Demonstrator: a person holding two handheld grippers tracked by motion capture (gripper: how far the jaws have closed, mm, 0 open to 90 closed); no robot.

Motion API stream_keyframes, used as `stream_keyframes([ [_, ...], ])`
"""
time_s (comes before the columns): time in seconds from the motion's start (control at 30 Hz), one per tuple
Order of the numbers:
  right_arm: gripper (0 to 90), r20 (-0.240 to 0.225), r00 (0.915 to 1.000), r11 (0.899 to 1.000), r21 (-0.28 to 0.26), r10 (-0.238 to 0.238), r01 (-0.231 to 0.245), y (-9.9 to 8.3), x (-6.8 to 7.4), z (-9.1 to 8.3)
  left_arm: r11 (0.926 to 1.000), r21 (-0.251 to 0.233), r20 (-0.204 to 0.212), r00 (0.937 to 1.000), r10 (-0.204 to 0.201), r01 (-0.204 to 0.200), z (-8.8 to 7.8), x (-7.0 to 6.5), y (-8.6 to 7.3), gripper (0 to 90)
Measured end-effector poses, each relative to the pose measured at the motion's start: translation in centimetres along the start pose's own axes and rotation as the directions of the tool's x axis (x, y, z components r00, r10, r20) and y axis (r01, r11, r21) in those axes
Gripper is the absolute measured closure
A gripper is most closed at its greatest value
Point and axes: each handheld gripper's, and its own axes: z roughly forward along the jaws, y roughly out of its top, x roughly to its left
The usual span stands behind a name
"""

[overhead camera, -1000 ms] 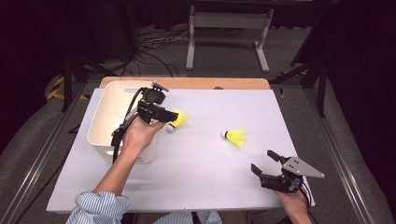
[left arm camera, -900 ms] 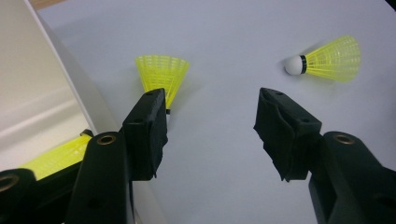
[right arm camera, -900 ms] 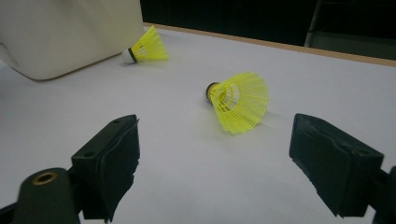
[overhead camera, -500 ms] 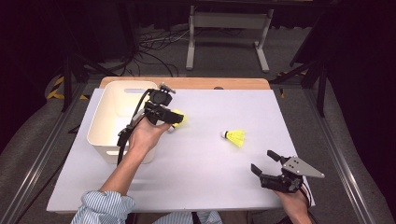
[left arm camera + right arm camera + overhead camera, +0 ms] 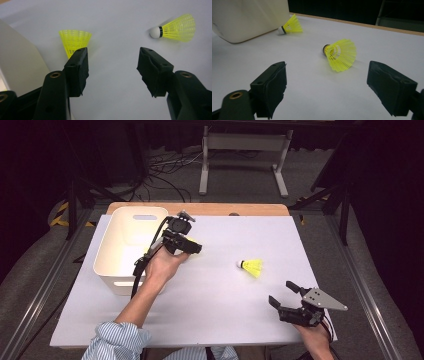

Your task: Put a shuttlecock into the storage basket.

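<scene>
Insp. A: Left gripper (image 5: 193,248) has shifted right since the earlier frame, off the bin (image 5: 112,282) rim and out over the table (image 5: 225,320). Right gripper (image 5: 281,291): no change, same spot at the near right corner.

Insp. B: Jaw state, left?

Insp. A: Spread apart, approx. as wide as before. Left gripper view shows bare white table between the pads, nothing held.

Insp. B: Location of the near shuttlecock (image 5: 75,41)?

Insp. A: Lying on the table just past the tip of one left jaw, skirt pointing away from the camera, cork hidden behind that jaw. Bin wall is close beside it. Right gripper view confirms: it lies on its side next to the bin's outer wall, not inside. High view: mostly covered by the gripper, so contact w/ the jaw can't be told.

Insp. B: And the 2nd shuttlecock (image 5: 251,267)?

Insp. A: On its side at mid-table, right of centre, white cork toward the bin, yellow skirt toward the right edge. Well apart from the left gripper; near the right one but not touching.

Insp. B: Right jaws?

Insp. A: Wide open, empty. Right gripper view has the 2nd shuttlecock ahead of them, skirt mouth facing the camera, beyond the pads and not between them. Person's right hand rests low at the table edge.
</scene>
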Motion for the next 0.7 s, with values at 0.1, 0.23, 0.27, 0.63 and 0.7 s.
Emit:
stream_keyframes([
  [0.1, 16.8, -0.001, 1.0, 1.0, 0.0, 0.001, -0.001, 0.0, 0.0, 0.0, 0.9999, 0.01, -0.001, 1.0, -0.006, 0.006, 0.4, -0.1, 0.1, 42.5],
  [0.23, 16.8, -0.001, 1.0, 1.0, 0.0, -0.001, 0.001, 0.0, 0.0, 0.0, 0.9997, 0.021, -0.009, 0.9999, -0.009, 0.009, 0.9, -0.1, 0.3, 42.3],
  [0.27, 16.8, -0.002, 1.0, 1.0, 0.0, -0.002, 0.002, 0.0, 0.0, 0.0, 0.9996, 0.021, -0.009, 0.9998, -0.016, 0.016, 1.1, -0.1, 0.4, 42.2],
  [0.63, 16.8, -0.006, 1.0, 1.0, -0.001, -0.004, 0.004, 0.0, 0.0, 0.0, 0.9977, 0.06, -0.034, 0.999, -0.029, 0.031, 2.6, 0.1, 1.0, 42.0],
  [0.7, 16.8, -0.007, 1.0, 1.0, -0.001, -0.002, 0.002, 0.0, 0.0, 0.0, 0.9971, 0.067, -0.037, 0.9987, -0.034, 0.037, 2.9, 0.2, 1.1, 42.2],
])
